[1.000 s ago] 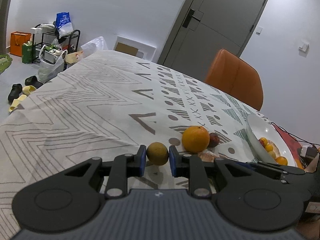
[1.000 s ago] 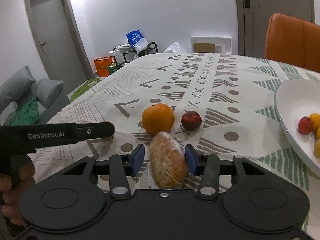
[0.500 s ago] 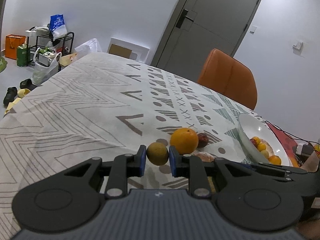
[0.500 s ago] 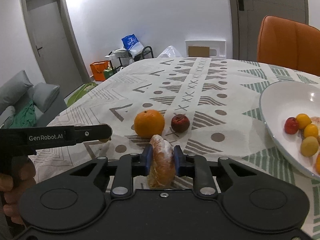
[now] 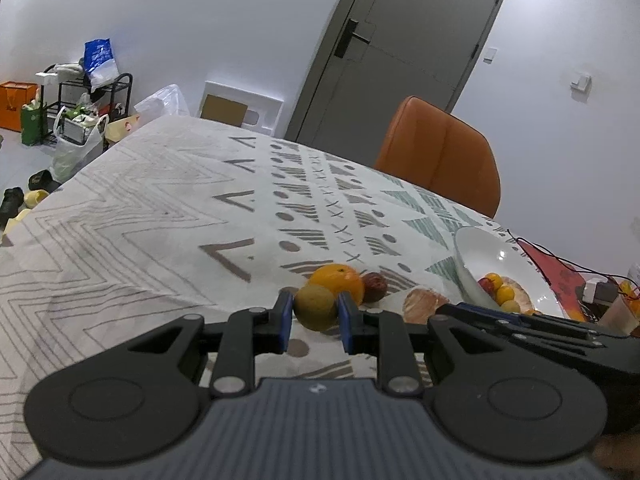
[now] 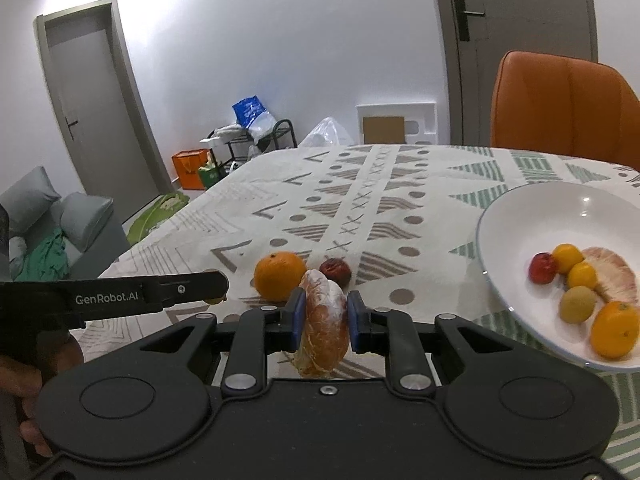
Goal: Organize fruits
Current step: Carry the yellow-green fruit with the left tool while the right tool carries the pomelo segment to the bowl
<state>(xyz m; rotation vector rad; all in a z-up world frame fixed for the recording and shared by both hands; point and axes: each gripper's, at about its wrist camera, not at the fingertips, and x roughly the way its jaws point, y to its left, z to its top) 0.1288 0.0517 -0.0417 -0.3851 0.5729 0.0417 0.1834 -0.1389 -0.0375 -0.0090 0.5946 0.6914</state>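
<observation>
— Fruit first: where does each piece sit for you?

— Your left gripper (image 5: 315,322) has both blue pads pressed on a yellow-green fruit (image 5: 315,306), held clear above the cloth (image 5: 160,216). Your right gripper (image 6: 323,322) is clamped on a peeled pomelo wedge (image 6: 323,322), which stands on end between the pads, its lower tip hanging below them.

— And what's loose on the table?

— In your right view an orange (image 6: 280,275) lies at 11 o'clock from the wedge, with a small dark red fruit (image 6: 335,270) just beside it at its 3 o'clock. Both rest on the cloth. In your left view the same orange (image 5: 337,281) shows right behind the held fruit, the red one (image 5: 374,287) touching or nearly touching its right side; you can't tell which.

— The bowl?

— White bowl (image 6: 520,216) at 3 o'clock from your right gripper, near the table edge. It holds a red fruit (image 6: 542,267), two small yellow-orange ones (image 6: 567,258) (image 6: 582,275), a green-yellow one (image 6: 577,304), an orange one (image 6: 615,330) and a pomelo segment (image 6: 610,274) along their far right. From your left view the bowl (image 5: 516,264) is at 2 o'clock.

— Anything else near?

— An orange chair (image 6: 560,108) stands at the far side, at 1 o'clock in your right view. Your left gripper's arm (image 6: 120,294) crosses that view at 9 o'clock, your hand (image 6: 24,380) on its grip.
</observation>
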